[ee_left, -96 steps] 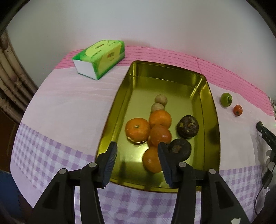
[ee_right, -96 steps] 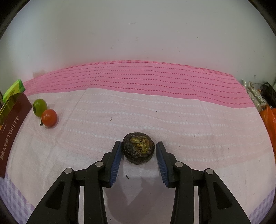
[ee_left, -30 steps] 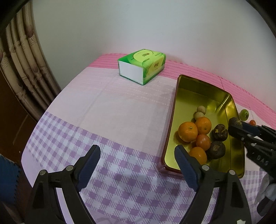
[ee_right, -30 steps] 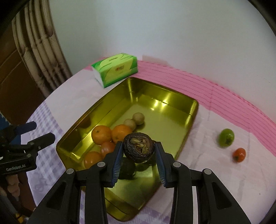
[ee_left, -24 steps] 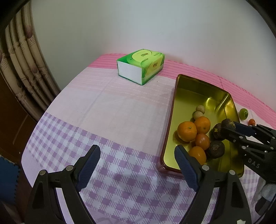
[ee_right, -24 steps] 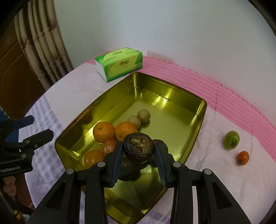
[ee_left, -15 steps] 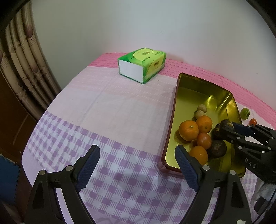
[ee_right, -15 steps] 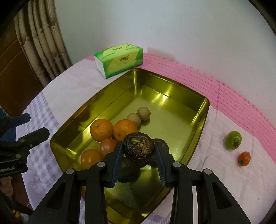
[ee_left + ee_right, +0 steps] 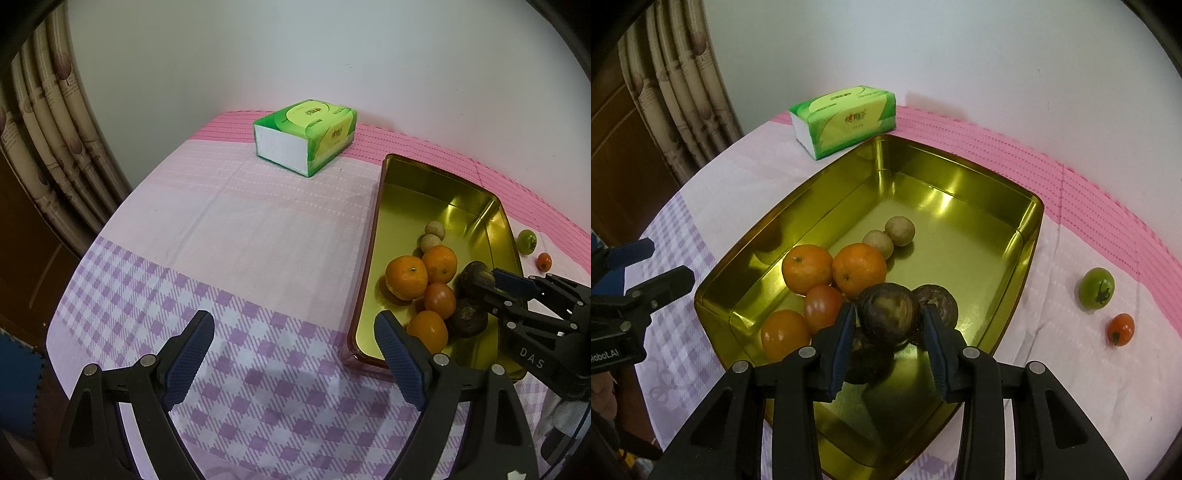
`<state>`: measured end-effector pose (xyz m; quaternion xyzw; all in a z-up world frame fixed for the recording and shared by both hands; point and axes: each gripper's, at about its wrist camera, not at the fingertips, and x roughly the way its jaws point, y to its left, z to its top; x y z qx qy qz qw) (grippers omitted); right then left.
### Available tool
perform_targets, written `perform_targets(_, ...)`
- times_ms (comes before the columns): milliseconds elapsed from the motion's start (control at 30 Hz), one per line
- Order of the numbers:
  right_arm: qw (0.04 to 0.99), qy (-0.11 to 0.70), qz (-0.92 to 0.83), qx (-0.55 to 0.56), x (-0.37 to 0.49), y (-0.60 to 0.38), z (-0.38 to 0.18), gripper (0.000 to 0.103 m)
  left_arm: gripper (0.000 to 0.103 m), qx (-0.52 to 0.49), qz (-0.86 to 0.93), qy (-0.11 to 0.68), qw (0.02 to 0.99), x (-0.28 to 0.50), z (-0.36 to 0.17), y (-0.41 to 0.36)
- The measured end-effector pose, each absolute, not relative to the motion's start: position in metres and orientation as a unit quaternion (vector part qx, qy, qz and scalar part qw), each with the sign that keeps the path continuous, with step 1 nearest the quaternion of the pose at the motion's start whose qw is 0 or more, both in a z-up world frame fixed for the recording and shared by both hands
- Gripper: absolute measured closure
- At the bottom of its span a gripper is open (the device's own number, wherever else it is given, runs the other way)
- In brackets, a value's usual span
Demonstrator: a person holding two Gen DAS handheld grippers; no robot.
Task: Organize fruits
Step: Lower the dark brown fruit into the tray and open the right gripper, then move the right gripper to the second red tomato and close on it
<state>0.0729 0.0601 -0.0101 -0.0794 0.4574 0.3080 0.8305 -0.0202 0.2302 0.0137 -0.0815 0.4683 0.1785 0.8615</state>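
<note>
Here, the right gripper (image 9: pixel 888 328) opens around a dark passion fruit (image 9: pixel 888 308) over the gold tin (image 9: pixel 1030 236); it may roll toward 6 o'clock. Left gripper (image 9: pixel 293 354) gapes empty.

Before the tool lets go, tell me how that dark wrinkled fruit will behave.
The dark fruit is round and rests on other dark fruits, so it will probably roll or settle lower as the right tool opens. Its wrinkled skin suggests some give, likely not slippery.

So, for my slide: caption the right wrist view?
Right claw opening around a dark fruit over the gold tray.
</note>
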Motion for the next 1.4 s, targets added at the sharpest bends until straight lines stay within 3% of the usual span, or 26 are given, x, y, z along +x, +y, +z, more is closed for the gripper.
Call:
perform_targets(200,0.833,0.456,0.305,-0.069,0.073,0.057,-0.008,0.057,0.017,-0.081,0.178,0.469,0.861,-0.02,0.014,0.229)
perform_targets(733,0.868,0.417,0.27,-0.021,0.075,0.0,0.021,0.056,0.017,-0.077,0.179,0.471,0.86,-0.02,0.011,0.227)
perform_targets(1067,0.882,0.443,0.162,0.007,0.105,-0.086,-0.01,0.056,0.017,-0.08,0.178,0.47,0.861,-0.021,0.009,0.227)
perform_targets(1400,0.879,0.46,0.124,0.007,0.126,-0.108,-0.041,0.056,0.017,-0.094,0.172,0.456,0.868,-0.022,0.011,0.227)
